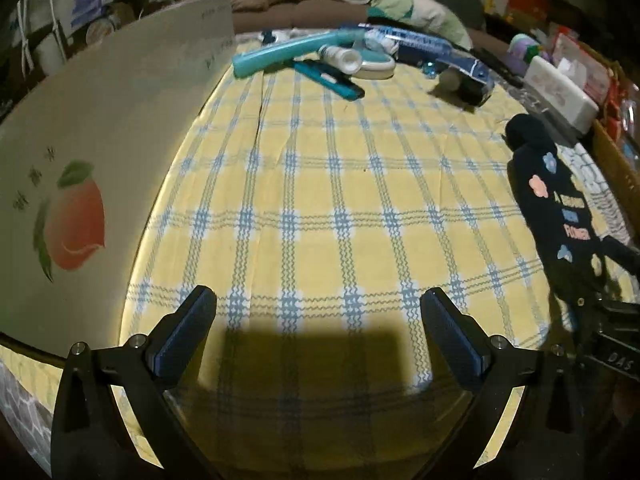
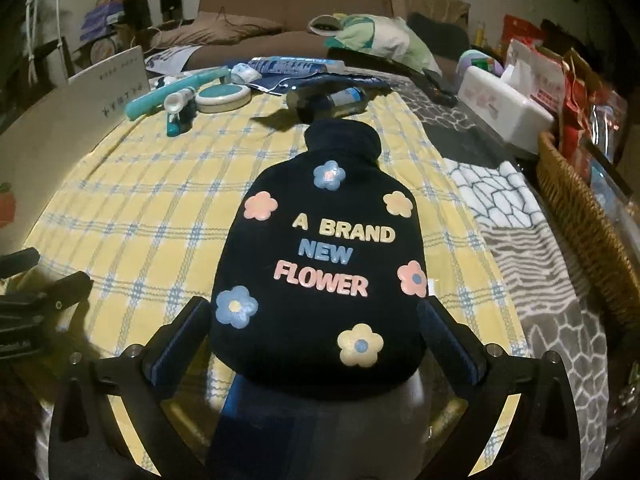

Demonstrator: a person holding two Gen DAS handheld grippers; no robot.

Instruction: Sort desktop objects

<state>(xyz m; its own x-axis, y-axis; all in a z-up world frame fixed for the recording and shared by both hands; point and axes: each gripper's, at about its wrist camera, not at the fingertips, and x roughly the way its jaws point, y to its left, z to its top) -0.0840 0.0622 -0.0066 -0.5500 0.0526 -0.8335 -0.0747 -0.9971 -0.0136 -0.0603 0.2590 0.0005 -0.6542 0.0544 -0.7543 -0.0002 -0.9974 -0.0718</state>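
Note:
A black plush hot-water bottle with flower patches and "A BRAND NEW FLOWER" lies on the yellow checked cloth, neck pointing away. My right gripper is open, its fingers spread wide on either side of the bottle's lower body, close against its edges. The left wrist view shows the same bottle at the right. My left gripper is open over bare cloth with nothing between its fingers. At the far end lie a teal tube, a teal pen-like item, a round compact and a dark bottle.
A large grey card with a peach picture stands along the left. A white tissue box, red packets and a wicker basket line the right. A grey patterned cloth covers the right side. A brown sofa is behind.

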